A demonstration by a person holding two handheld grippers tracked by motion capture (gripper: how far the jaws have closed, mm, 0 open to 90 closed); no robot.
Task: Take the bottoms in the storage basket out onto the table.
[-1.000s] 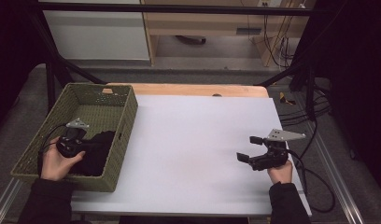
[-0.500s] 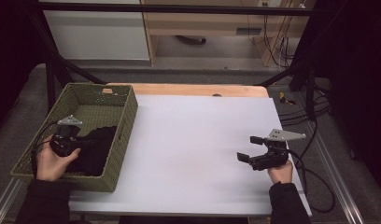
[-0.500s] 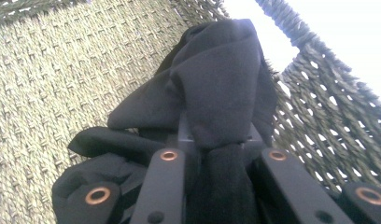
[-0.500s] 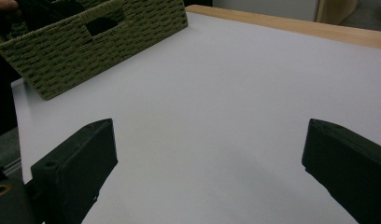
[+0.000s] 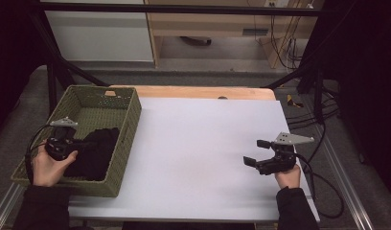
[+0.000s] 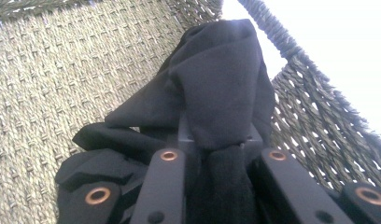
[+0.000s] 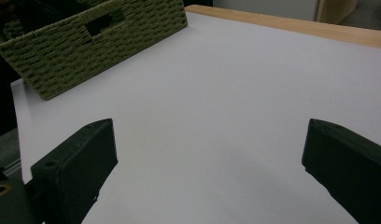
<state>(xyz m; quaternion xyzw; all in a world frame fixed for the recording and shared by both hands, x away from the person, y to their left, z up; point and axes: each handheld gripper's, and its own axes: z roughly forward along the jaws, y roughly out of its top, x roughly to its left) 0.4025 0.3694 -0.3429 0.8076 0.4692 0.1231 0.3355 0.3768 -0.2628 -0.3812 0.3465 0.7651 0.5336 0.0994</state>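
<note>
Black cloth (image 6: 216, 88) pinched between left gripper (image 6: 219, 154) jaws, inside basket (image 6: 62, 70)

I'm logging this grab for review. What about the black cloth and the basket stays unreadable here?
- Black cloth: the kind of garment; bunched, the left gripper shut on a fold.
- Basket floor beneath the cloth: covered, high view.
- Basket's near wall: cut off by the left gripper view's edge.

My left gripper (image 5: 81, 143) points toward the right with its fingers (image 6: 163, 186) clamped tight together, while my right gripper (image 5: 257, 153) points left, fingers (image 7: 76, 172) spread wide.
</note>
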